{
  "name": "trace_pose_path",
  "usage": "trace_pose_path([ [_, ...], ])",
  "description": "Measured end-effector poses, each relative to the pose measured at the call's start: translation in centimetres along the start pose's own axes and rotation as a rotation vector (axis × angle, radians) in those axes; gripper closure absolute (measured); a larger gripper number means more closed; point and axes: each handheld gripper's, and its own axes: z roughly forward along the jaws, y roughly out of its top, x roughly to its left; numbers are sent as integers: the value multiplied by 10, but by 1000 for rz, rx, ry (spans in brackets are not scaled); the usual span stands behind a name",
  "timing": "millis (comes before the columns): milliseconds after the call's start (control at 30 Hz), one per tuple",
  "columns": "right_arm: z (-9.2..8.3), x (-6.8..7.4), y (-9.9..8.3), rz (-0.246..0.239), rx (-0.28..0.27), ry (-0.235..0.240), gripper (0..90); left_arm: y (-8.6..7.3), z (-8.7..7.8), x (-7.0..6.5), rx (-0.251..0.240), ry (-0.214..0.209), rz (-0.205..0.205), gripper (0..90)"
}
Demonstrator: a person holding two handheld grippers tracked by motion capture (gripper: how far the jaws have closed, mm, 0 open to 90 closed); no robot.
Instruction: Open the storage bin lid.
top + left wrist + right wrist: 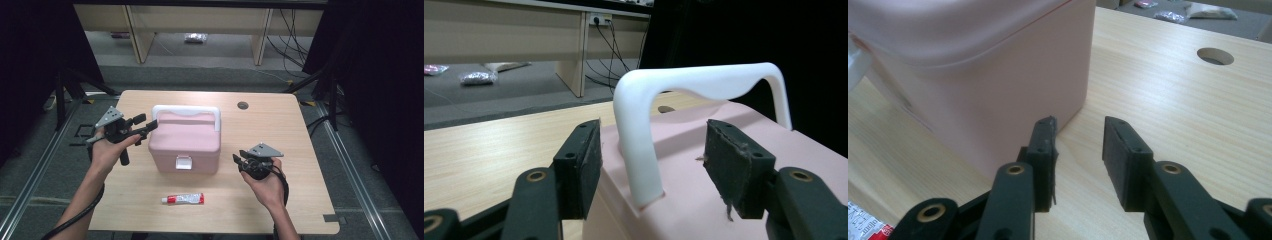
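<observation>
A pink box [186, 140] with a white handle [186, 111] and a white front latch [183, 162] stands mid-table. My left gripper [145, 126] is at the box's top left corner. In the left gripper view it [651, 155] is open, its pads on either side of the near leg of the raised handle [694, 82] without touching it, above the pink lid [804, 150]. My right gripper [237, 161] hovers open just right of the box. In the right gripper view its jaws [1080, 135] hold nothing, next to the box's lower corner [988, 75].
A white tube with a red end [183, 199] lies on the wooden table [280, 130] in front of the box, and its corner [863, 222] appears in the right gripper view. A round cable hole [243, 105] sits at the back right. Desk legs and cables stand beyond the table.
</observation>
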Motion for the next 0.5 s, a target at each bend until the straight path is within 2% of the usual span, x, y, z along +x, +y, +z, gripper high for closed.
trace_pose_path([
  [67, -1, 0, 1, -18, -10, -1, 688, 1, 8, 2, 25, -2, -5, 408],
  [100, -2, 1, 1, -7, -5, 4, 689, 0, 12, 3, 37, 10, -9, 414],
  [167, -2, 0, 1, -19, -4, 1, 694, 0, 16, 5, 52, 17, -13, 436],
  [300, -3, 1, 1, -10, -3, 3, 694, 1, 21, 7, 57, 29, -27, 484],
  [333, -2, 3, 0, 3, -1, 18, 694, 1, 23, 7, 56, 27, -30, 496],
  [367, -1, 3, 0, -4, 1, 26, 693, 2, 24, 7, 62, 27, -29, 514],
  [433, -3, 3, 1, -19, 4, 5, 692, 2, 25, 6, 61, 30, -32, 554],
  [500, -2, 5, 1, -11, 5, 24, 691, 2, 27, 5, 62, 28, -36, 607],
])
